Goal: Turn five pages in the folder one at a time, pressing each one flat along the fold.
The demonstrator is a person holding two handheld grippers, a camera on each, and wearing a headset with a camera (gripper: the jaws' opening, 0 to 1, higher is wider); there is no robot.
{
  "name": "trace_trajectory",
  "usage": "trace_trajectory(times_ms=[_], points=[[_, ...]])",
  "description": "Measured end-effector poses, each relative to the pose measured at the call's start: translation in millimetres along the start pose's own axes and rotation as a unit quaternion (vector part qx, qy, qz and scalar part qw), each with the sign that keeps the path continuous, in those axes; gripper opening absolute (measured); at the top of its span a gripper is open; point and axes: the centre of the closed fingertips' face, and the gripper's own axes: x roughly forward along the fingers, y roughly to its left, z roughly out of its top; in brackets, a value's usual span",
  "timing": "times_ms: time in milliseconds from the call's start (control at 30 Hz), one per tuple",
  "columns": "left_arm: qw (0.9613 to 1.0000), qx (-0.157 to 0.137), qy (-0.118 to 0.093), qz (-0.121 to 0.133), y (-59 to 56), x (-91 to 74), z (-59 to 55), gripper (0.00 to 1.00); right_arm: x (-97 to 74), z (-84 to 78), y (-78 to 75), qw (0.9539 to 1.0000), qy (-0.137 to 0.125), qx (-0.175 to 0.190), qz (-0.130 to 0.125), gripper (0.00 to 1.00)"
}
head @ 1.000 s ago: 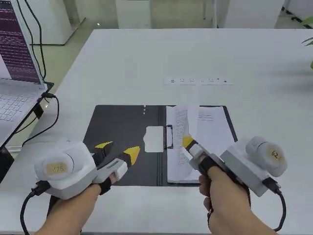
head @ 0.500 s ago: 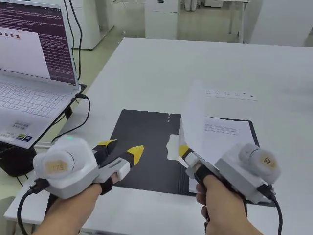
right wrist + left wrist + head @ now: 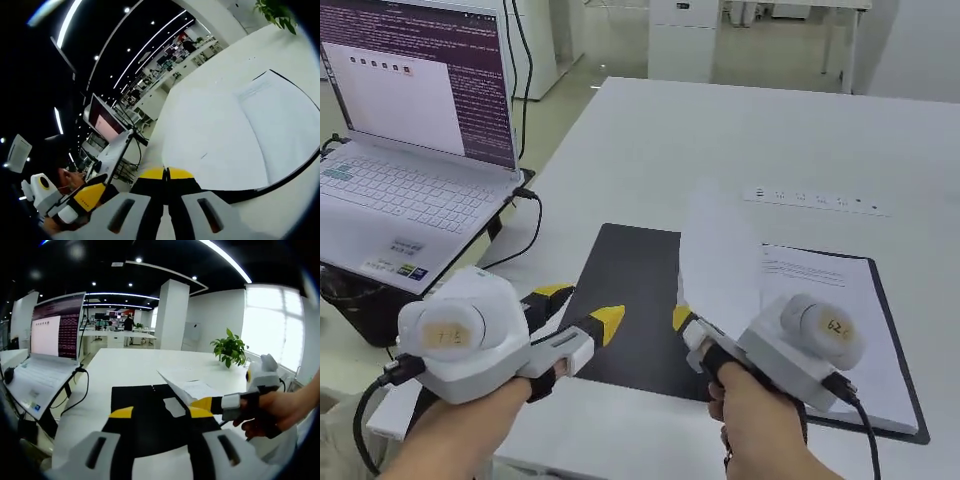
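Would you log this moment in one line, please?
right claw: shut on page | page: lifted off folder | left claw: open, holding nothing

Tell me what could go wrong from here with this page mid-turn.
The right hand-held gripper pinches the page by its lower edge alone, so it could slip out or crease while swinging over. The open left hand-held gripper hangs over the bare left cover of the folder, where the page should land, and may block it.

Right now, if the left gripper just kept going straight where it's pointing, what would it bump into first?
Most likely the lifted page, held up by the right gripper. The left gripper aims its open fingers across the folder's black cover towards it, though depth is hard to judge.
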Motion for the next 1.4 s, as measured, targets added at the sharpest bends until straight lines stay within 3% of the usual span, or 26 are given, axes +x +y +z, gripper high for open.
trace_trajectory(times_ms=[267, 633, 1033, 1133, 1200, 1333, 1400], points=[[0.9999, -0.007, 0.005, 0.012, 17.0, -13.0, -5.3, 0.35, 23.0, -22.6, -6.9, 0.9989, 0.025, -0.035, -0.018, 0.0], [0.9993, -0.006, 0.036, 0.0, 20.5, -20.6, -26.9, 0.32, 49.2, -56.1, -19.3, 0.9929, 0.069, -0.084, -0.049, 0.0], [0.9987, -0.005, 0.051, -0.002, 27.8, -31.3, -37.3, 0.31, 66.9, -82.5, -40.5, 0.9847, 0.118, -0.103, -0.076, 0.0], [0.9985, -0.004, 0.054, -0.002, 28.0, -30.3, -39.5, 0.31, 65.7, -85.5, -41.0, 0.9848, 0.118, -0.105, -0.072, 0.0], [0.9982, 0.001, 0.06, -0.005, 25.5, -28.5, -41.9, 0.31, 65.9, -91.5, -33.3, 0.9875, 0.125, -0.086, -0.044, 0.0], [0.9967, 0.015, 0.079, -0.017, 20.6, -21.7, -49.0, 0.31, 62.0, -91.9, -29.6, 0.9878, 0.116, -0.099, -0.033, 0.01], [0.9963, 0.017, 0.082, -0.021, 17.9, -17.5, -50.2, 0.31, 58.2, -91.6, -25.6, 0.9893, 0.116, -0.085, -0.026, 0.0]])
